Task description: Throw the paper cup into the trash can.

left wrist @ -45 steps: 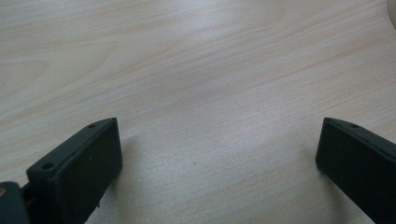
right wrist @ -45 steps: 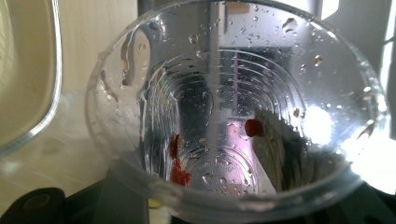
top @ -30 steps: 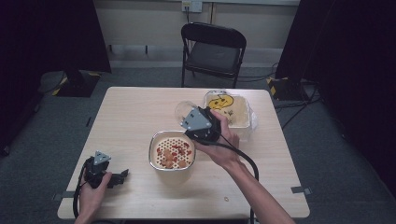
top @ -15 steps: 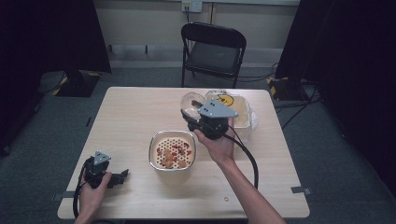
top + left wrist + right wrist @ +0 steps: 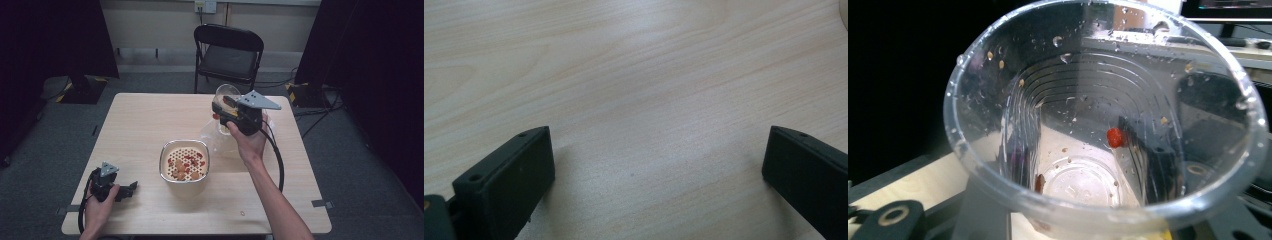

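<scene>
Clear plastic forms the cup (image 5: 1103, 125) that the right gripper (image 5: 235, 114) holds up above the far right part of the pale wooden desk (image 5: 140, 125), its black fingers (image 5: 1158, 165) clamped on the cup's wall. In the right gripper view the cup's mouth faces the camera. It is nearly empty, with droplets and seeds on the wall and one small red bit (image 5: 1114, 137) stuck inside. Below and to the left of it on the desk sits a cream bowl with a perforated strainer (image 5: 184, 161), holding orange and red pieces of food. A clear plastic container (image 5: 215, 137) lies on the desk just under the raised hand.

The left gripper (image 5: 117, 190) rests near the front left edge of the desk, well apart from the bowl, its fingers (image 5: 506, 177) spread wide over bare wood and holding nothing.

The cup appears to have been emptied into the strainer, so the step in hand looks like carrying the cup away. The next move probably calls for setting it upright on a bare part of the desk and releasing it gently, since thin plastic tips easily.
</scene>
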The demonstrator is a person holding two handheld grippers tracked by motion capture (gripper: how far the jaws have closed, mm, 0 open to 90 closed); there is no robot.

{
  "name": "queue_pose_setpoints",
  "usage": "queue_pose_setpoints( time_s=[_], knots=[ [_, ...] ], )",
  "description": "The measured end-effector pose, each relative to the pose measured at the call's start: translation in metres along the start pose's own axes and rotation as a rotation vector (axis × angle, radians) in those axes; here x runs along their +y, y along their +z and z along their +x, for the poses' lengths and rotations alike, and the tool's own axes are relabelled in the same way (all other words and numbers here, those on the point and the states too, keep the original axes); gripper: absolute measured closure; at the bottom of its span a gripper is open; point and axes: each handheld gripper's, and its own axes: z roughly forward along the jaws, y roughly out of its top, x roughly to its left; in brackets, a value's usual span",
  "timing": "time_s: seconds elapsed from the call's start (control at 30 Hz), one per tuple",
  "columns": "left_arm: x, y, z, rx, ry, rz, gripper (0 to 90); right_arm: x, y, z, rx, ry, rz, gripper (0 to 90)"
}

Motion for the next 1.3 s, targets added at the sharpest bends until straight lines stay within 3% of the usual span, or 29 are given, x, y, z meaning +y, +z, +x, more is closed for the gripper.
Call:
queue_pose_setpoints(
  time_s=[0.27,0.43,0.67,0.73,0.83,1.03,1.3],
  knots=[
    [0.000,0.000,0.000,0.000,0.000,0.000,0.0,0.001,-0.002,-0.032,-0.067,0.043,0.033,52.5],
    [0.000,0.000,0.000,0.000,0.000,0.000,0.0,-0.003,0.001,-0.056,-0.109,0.069,0.082,51.4],
    [0.000,0.000,0.000,0.000,0.000,0.000,0.0,-0.011,0.008,-0.075,-0.144,0.093,0.139,48.9],
    [0.000,0.000,0.000,0.000,0.000,0.000,0.0,-0.012,0.009,-0.077,-0.154,0.099,0.144,47.7],
    [0.000,0.000,0.000,0.000,0.000,0.000,0.0,-0.016,0.013,-0.083,-0.187,0.109,0.169,34.2],
    [0.000,0.000,0.000,0.000,0.000,0.000,0.0,-0.019,0.018,-0.087,-0.178,0.125,0.218,25.0],
    [0.000,0.000,0.000,0.001,0.000,0.001,0.0,-0.021,0.017,-0.088,-0.180,0.127,0.220,16.1]
  ],
)
